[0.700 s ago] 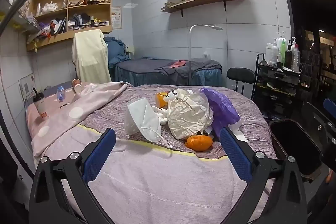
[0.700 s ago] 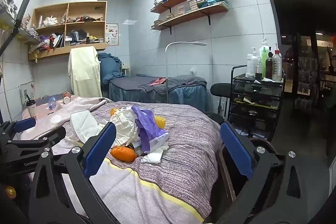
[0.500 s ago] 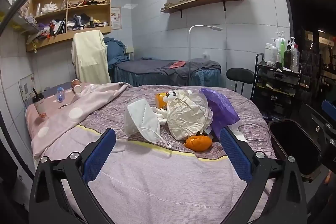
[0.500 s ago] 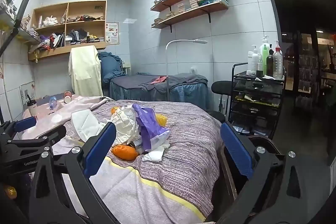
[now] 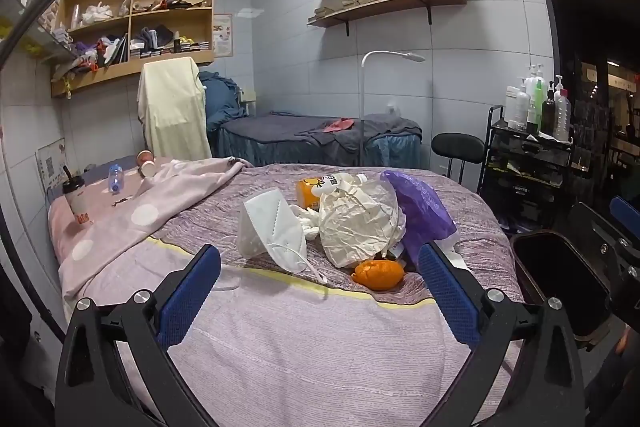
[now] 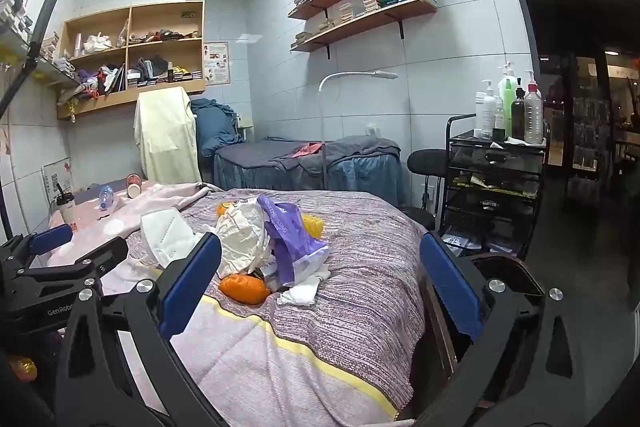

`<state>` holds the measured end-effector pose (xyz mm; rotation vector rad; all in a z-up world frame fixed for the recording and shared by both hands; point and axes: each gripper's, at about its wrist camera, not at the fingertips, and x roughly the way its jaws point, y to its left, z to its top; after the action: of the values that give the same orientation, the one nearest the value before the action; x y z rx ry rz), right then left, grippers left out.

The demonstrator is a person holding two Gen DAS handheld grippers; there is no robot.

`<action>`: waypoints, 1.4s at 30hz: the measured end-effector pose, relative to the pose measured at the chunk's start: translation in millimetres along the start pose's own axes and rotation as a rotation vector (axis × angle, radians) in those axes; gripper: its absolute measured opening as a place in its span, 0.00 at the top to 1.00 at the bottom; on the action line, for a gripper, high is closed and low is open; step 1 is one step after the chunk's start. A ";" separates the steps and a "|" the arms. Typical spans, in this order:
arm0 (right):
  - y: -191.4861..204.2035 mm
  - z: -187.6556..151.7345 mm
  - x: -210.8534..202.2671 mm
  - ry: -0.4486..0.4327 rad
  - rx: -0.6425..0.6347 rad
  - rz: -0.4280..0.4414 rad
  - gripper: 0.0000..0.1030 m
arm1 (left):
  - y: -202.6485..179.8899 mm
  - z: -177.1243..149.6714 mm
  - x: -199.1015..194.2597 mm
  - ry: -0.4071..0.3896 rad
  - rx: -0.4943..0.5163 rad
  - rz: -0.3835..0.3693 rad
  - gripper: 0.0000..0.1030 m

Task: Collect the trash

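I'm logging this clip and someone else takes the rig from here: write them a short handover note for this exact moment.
Left claw: open, empty, short of the pile.
Right claw: open, empty, also clear of it.
Trash lies heaped on the bed: white face mask, crumpled paper, purple bag, orange wrapper, a yellow-orange packet behind. A dark bin stands at the bed's right side.
Done: nothing collected, as far as can be seen.
Left: move every piece to the bin. The cups and bottle at the far left may count too.
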<state>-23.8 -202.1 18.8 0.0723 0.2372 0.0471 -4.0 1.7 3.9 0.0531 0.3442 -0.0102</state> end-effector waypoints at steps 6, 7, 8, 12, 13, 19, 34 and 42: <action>1.9 -2.0 3.5 0.007 0.005 0.004 0.05 | -0.1 0.3 -1.0 -0.001 -0.002 -0.002 0.06; 2.1 -2.0 4.4 0.008 0.005 0.004 0.05 | 0.0 0.7 -1.7 -0.002 -0.004 -0.002 0.06; 1.9 -2.0 4.6 0.009 0.006 0.004 0.05 | -0.4 0.8 -1.2 0.000 -0.002 -0.002 0.06; 2.3 -2.7 4.9 0.009 0.006 0.004 0.05 | -0.7 0.2 -1.4 0.004 0.001 -0.003 0.06; 2.3 -2.7 4.9 0.009 0.006 0.004 0.05 | -1.4 0.0 -1.1 0.006 0.003 -0.003 0.06; 2.4 -2.4 4.8 0.010 0.008 0.004 0.05 | -1.6 0.0 -0.5 0.008 0.003 -0.004 0.06; 4.0 -5.5 7.2 0.012 0.014 0.010 0.05 | -2.9 -1.7 0.7 0.010 0.004 -0.008 0.06; 4.1 -6.3 7.0 0.013 0.015 0.010 0.05 | -3.3 -2.8 1.8 0.012 0.005 -0.009 0.06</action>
<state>-18.6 -197.3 11.4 0.0883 0.2498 0.0556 -3.3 -1.4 0.5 0.0567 0.3561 -0.0199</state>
